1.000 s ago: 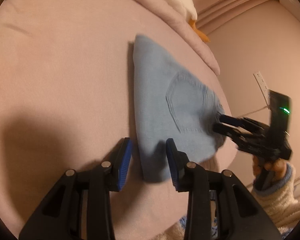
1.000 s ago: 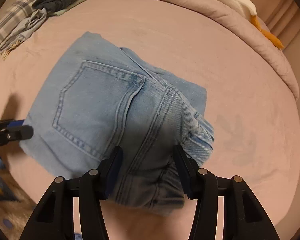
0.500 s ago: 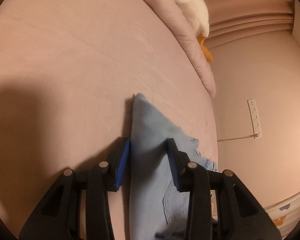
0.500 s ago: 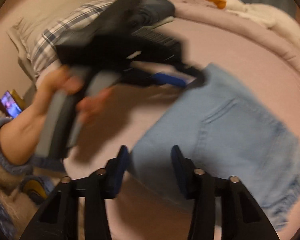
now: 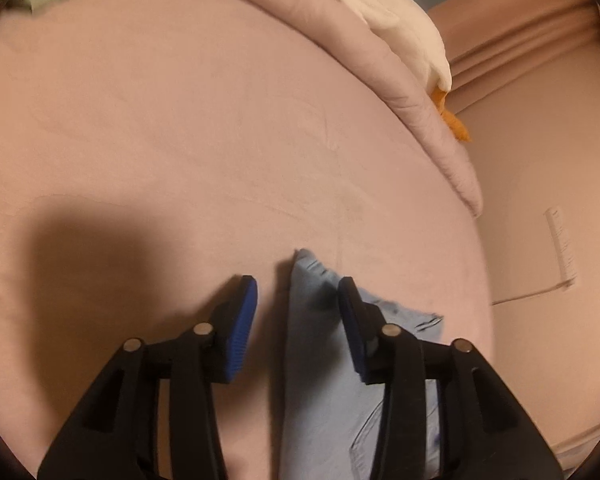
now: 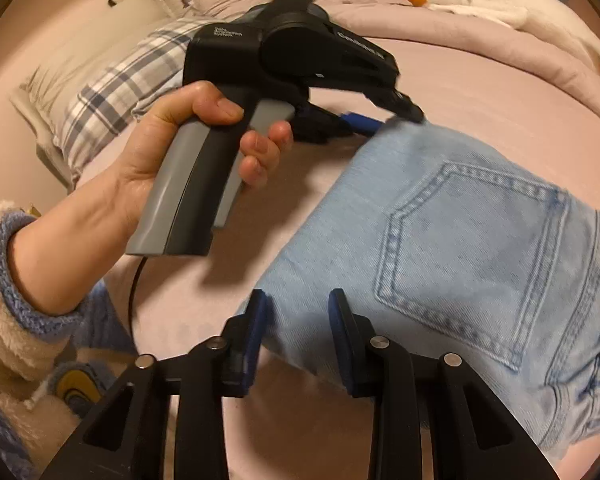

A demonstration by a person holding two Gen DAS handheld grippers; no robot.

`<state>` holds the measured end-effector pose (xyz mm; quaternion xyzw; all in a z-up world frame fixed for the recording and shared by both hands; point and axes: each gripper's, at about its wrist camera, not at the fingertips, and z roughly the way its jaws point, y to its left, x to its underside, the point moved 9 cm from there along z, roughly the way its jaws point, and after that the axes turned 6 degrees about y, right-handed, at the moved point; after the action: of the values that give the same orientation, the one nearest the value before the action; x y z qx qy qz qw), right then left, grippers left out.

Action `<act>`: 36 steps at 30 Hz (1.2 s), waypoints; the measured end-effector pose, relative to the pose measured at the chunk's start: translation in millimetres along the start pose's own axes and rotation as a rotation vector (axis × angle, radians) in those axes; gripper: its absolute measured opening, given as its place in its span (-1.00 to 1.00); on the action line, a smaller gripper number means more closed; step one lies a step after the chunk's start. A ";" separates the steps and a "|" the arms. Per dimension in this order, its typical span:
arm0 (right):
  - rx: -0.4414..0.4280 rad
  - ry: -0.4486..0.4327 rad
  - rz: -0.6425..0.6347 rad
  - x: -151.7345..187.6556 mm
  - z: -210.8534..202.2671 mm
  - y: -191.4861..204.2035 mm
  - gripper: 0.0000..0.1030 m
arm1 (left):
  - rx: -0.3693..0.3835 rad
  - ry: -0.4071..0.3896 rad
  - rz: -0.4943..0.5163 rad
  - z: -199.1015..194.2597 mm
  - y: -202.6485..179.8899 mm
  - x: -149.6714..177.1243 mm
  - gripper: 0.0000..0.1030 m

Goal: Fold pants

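Light blue folded jeans (image 6: 472,248) lie on the pink bed, back pocket up. In the left wrist view their far corner (image 5: 316,344) lies between and under my fingers. My left gripper (image 5: 297,320) is open over that corner; it also shows in the right wrist view (image 6: 384,118) at the jeans' far corner, held by a hand. My right gripper (image 6: 298,328) is open, its jaws standing either side of the jeans' near left corner.
The pink bed sheet (image 5: 180,140) spreads ahead. A rolled pink duvet (image 5: 400,80) and a white plush toy (image 5: 400,28) lie at the far edge. A plaid pillow (image 6: 120,92) sits far left. The bed edge and wall (image 5: 540,200) are on the right.
My left gripper moved from the jeans' near edge to their far corner. My right gripper swung from the waistband side to the near left corner. Both stayed open.
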<state>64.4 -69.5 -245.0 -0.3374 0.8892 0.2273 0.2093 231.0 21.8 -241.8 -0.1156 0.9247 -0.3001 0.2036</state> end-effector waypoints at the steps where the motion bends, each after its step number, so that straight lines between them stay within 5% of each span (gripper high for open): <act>1: -0.004 -0.003 0.012 -1.5 -0.8 -0.1 -0.37 | -0.030 -0.010 0.018 -5.6 0.4 4.0 0.07; 14: 0.133 -0.123 0.242 3.5 -47.2 -68.3 -0.25 | -0.243 -0.090 0.281 -45.5 -26.3 63.3 0.12; 20: 0.198 -0.180 0.298 4.8 -67.5 -93.1 -0.25 | -0.250 -0.041 0.338 -37.2 -49.4 84.3 0.12; 36: 0.157 -0.135 0.353 33.7 -57.5 -109.0 -0.25 | -0.355 0.077 0.427 -7.2 -47.2 133.8 0.13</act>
<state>104.6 -190.8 -245.0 -0.1430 0.9335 0.2128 0.2509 113.0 -56.9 -249.2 0.0594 0.9733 -0.0879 0.2038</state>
